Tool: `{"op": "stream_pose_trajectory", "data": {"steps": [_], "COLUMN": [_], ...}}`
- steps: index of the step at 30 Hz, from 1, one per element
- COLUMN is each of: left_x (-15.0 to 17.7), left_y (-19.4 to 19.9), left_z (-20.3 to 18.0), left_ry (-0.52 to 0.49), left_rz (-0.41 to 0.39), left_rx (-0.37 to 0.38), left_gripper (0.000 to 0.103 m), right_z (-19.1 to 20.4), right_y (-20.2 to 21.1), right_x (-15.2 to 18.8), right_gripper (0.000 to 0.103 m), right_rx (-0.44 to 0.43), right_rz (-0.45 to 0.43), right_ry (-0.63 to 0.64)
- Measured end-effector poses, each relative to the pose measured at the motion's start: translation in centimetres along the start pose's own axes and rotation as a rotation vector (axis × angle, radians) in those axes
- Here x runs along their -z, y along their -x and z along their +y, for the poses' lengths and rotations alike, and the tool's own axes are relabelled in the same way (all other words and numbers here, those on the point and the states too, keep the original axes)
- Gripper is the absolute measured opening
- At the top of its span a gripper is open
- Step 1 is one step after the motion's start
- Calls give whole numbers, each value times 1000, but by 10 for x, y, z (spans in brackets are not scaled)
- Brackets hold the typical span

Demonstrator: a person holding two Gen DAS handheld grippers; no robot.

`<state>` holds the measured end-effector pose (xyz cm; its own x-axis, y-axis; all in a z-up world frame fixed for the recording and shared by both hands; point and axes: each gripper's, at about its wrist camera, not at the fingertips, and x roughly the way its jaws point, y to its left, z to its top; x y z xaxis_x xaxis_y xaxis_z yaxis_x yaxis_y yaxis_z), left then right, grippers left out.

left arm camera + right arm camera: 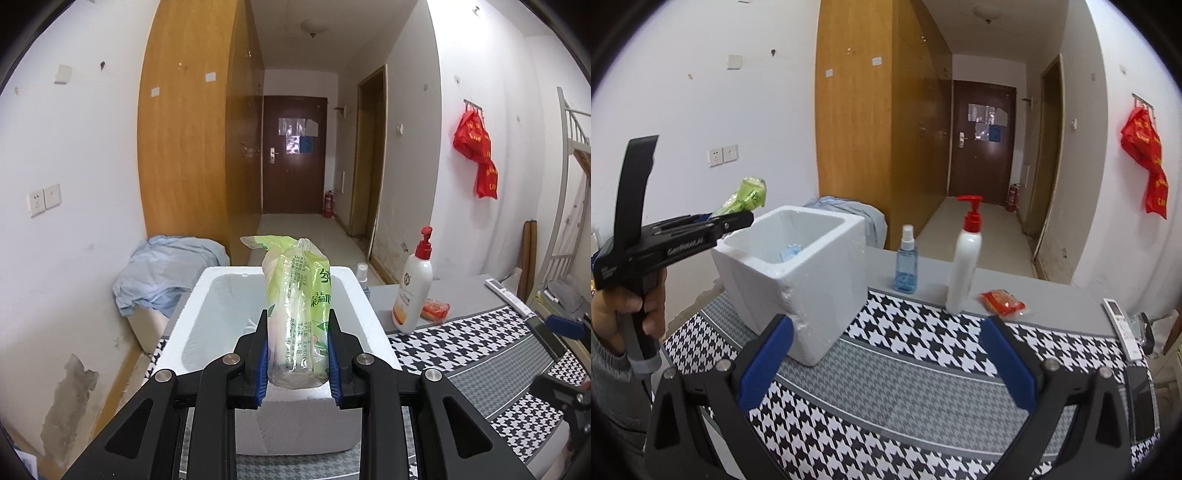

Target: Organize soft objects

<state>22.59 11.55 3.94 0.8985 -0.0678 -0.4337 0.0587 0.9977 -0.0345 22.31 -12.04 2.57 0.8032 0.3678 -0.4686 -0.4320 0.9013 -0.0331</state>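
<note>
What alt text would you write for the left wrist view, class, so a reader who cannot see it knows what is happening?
The left gripper clamps a green tissue pack upright above an open white foam box on a houndstooth tablecloth. A white pump bottle and a small red packet stand to the right; a hallway door lies beyond.

The foam box [798, 273] stands left of the spray bottle [907, 262] and pump bottle [966, 266].

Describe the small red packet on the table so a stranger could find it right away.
Find the white foam box on the houndstooth cloth. Right of it stands a white pump bottle. The red packet lies flat beside its base, the only low red item there.
</note>
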Motion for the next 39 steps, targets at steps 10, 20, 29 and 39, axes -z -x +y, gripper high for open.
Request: {"op": "stream_pose_trajectory", "data": {"steps": [10,20,29,39], "left_x": [-6,-9,-9,-3], "left_y": [-22,-42,-24,8], "left_z": [-4,-7,-17,-34], "left_ry": [-7,-2,-19,-31], "left_rz": [26,53,9,-12], "left_rx": [-16,-16,-35,-31], "left_gripper": [27,81,101,102], "right_z": [-8,-23,-29,-29], "right_y": [19,46,64,86], "right_x": [21,38,46,53], "right_gripper": [103,103,103,103], "right_rx": [32,83,105,101], "right_rz": [6,-15,-27,-45], "right_ry": [-27,-76,-101,-93]}}
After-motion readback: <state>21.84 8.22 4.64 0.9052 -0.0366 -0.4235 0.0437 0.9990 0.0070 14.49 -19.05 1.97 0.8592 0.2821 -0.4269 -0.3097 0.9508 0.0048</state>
